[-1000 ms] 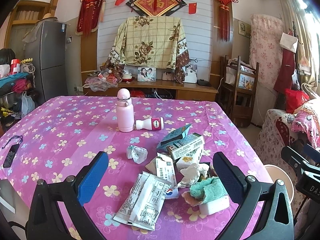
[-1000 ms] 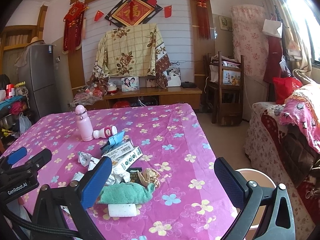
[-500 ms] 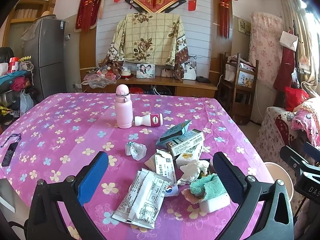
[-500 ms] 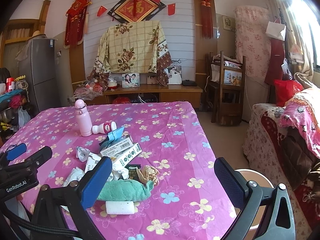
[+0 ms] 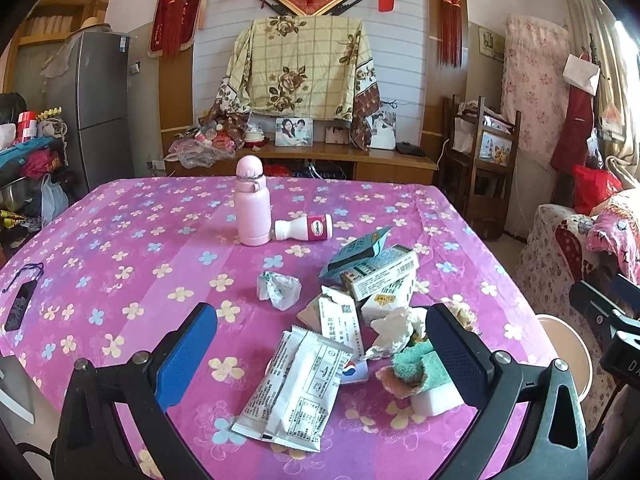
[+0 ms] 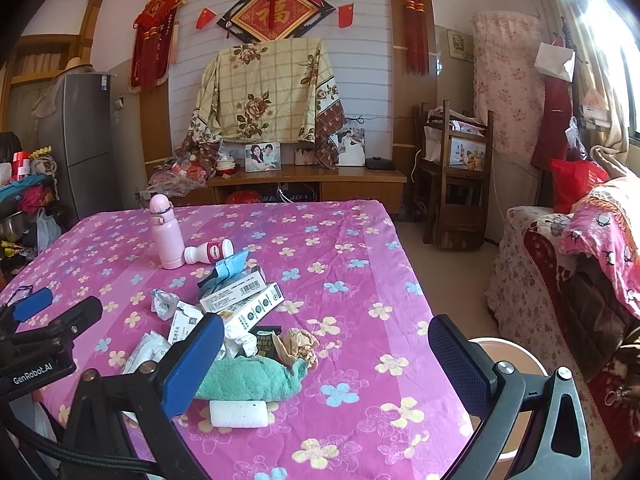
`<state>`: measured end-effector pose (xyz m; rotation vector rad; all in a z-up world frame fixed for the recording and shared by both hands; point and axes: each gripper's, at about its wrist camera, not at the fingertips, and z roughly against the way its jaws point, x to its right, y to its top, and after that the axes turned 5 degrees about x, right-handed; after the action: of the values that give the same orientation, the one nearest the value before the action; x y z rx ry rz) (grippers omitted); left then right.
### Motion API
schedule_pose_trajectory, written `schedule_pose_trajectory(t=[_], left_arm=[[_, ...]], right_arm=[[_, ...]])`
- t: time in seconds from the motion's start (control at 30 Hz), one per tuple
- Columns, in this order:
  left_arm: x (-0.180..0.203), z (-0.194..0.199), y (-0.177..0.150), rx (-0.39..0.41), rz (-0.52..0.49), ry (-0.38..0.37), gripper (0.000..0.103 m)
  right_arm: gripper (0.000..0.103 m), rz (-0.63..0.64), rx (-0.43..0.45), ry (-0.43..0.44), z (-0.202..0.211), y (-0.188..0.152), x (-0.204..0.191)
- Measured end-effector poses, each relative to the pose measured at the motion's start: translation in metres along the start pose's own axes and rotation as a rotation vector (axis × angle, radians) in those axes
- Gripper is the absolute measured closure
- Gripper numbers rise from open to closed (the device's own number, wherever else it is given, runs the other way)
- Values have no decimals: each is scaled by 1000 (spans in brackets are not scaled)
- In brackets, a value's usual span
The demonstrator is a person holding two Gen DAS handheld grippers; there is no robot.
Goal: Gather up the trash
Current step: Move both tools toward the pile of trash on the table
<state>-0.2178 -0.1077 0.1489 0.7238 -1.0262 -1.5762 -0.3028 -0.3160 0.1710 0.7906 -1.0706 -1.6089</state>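
Purple tablecloth (image 5: 120, 248), trash pile (image 5: 360, 312) near right edge, both tools (image 5: 320, 354) (image 6: 320, 364) spread wide, empty.

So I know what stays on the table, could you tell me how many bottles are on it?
2. A pink flask stands upright near the table's middle, and a small white bottle with a red label lies on its side right beside it. The trash pile could hide more.

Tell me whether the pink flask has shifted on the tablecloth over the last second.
No. The pink flask stands upright beside the lying white bottle, on the same flowers of the tablecloth; only the camera moved.
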Motion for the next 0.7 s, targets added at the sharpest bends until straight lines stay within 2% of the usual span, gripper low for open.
schedule_pose_trajectory(t=[0.2, 0.47, 0.6, 0.7], left_arm=[[-4, -8, -5, -31, 8, 4, 0], [-7, -20, -12, -72, 10, 14, 0], [-11, -30, -18, -115, 11, -3, 0], [-17, -38, -28, -177, -7, -35, 0]], right_arm=[[0, 9, -21, 4, -7, -5, -2], [0, 32, -115, 10, -29, -20, -1], [0, 45, -153, 14, -38, -29, -2], [0, 43, -207, 42, -50, -36, -2]])
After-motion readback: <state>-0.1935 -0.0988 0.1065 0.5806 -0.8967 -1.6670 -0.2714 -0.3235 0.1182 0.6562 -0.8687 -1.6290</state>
